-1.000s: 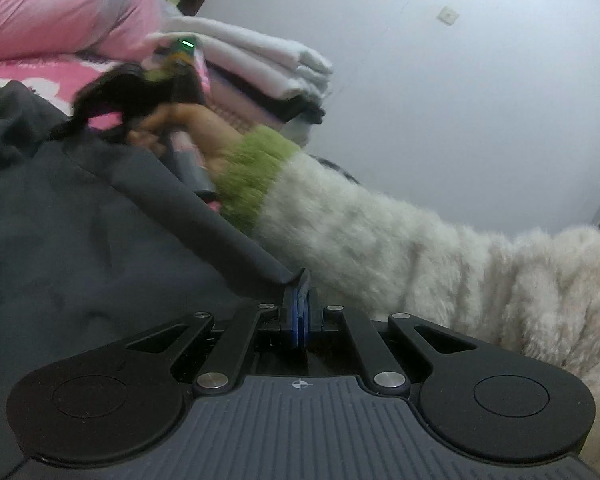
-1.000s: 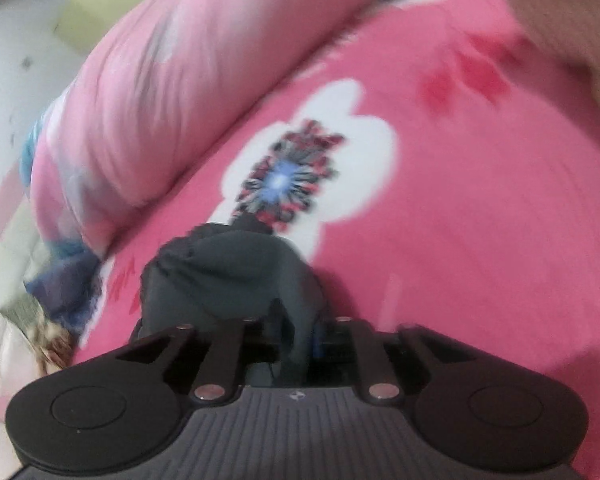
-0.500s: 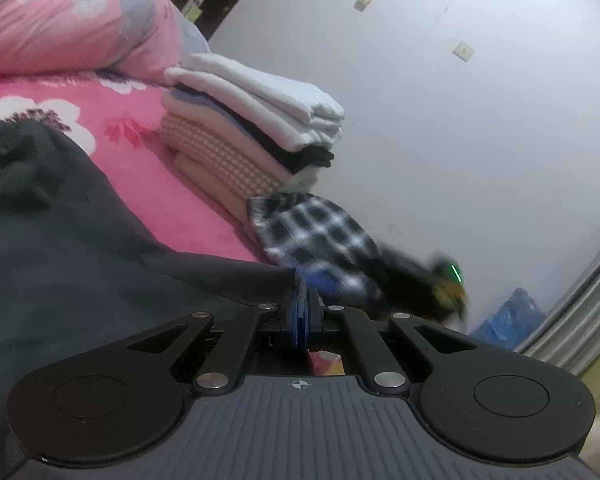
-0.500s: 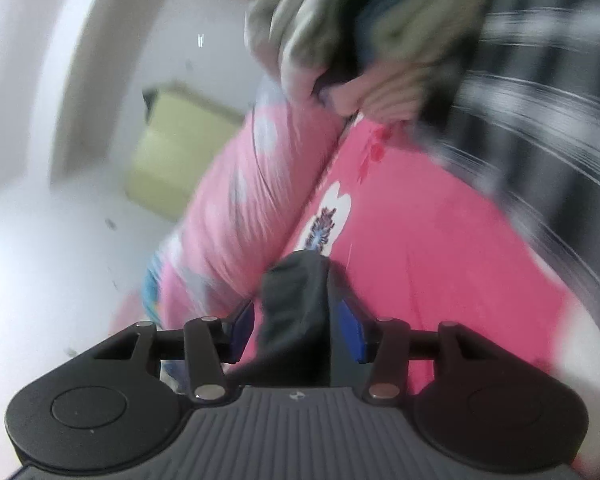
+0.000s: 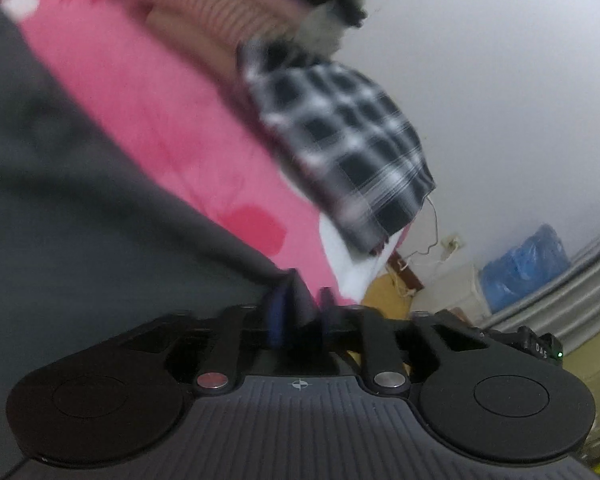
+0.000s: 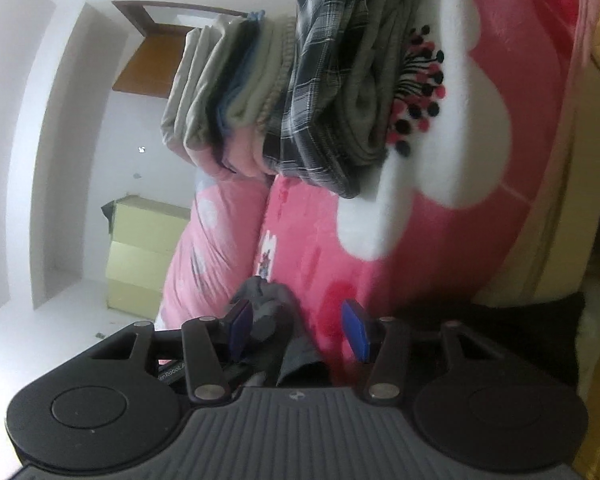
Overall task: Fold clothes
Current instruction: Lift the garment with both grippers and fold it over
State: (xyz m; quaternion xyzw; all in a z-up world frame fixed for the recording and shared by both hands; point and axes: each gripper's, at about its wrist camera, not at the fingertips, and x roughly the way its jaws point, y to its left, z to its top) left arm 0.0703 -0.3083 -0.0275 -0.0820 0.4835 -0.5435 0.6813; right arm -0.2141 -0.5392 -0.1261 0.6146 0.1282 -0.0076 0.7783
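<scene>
Pink flowered blanket (image 6: 320,240) fills mid-frame, folded pile (image 6: 260,92) up top, white wall (image 5: 500,80) right. Left gripper (image 5: 300,312) opening around dark cloth (image 5: 60,200); right gripper (image 6: 300,328) parted, cloth loose between.

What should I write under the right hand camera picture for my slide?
Right gripper open, dark cloth loose between its fingers, facing a stack of folded clothes on a pink flowered blanket.

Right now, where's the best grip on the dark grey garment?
Take the dark grey garment at its free corner, which peaks between the opening jaws of the left gripper. Come in low from the near bed edge: the rest lies flat on the pink blanket, offering nothing to pinch.
</scene>
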